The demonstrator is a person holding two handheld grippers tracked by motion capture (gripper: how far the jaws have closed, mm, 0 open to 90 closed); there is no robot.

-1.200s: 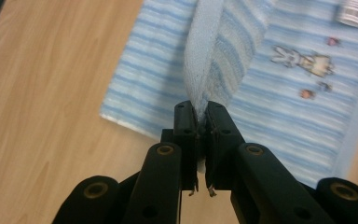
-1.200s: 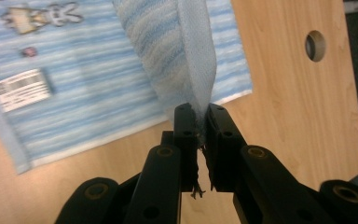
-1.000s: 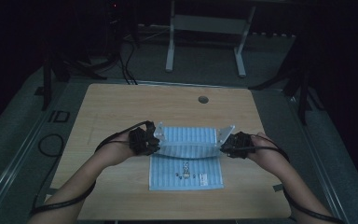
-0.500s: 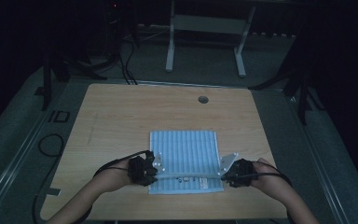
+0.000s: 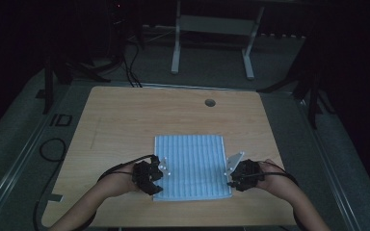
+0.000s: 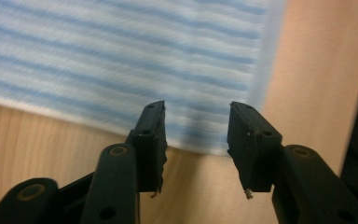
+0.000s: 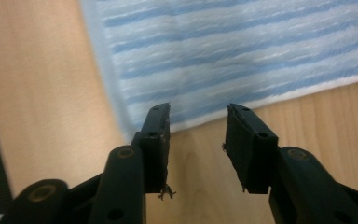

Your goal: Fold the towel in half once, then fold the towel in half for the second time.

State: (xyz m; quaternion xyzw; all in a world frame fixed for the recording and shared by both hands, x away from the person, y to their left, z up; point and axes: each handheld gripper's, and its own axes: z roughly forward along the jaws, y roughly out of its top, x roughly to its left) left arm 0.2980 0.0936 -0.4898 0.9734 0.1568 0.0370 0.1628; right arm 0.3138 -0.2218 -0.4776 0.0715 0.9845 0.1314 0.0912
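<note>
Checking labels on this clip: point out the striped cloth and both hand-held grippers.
striped cloth (image 5: 192, 163), high view, middle of the fabric.
left hand-held gripper (image 6: 196, 126), left gripper view, between fingertips.
right hand-held gripper (image 7: 198, 122), right gripper view, between fingertips.

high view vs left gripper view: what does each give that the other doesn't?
High view alone: the whole striped cloth lying flat, both forearms, the right tongs at its right edge, the table's round hole, the floor beyond. Left gripper view alone: close up, the left tongs standing open with nothing pinched, the cloth's near corner just past the tips. Both: blue-striped cloth, wooden tabletop, left tongs.
</note>
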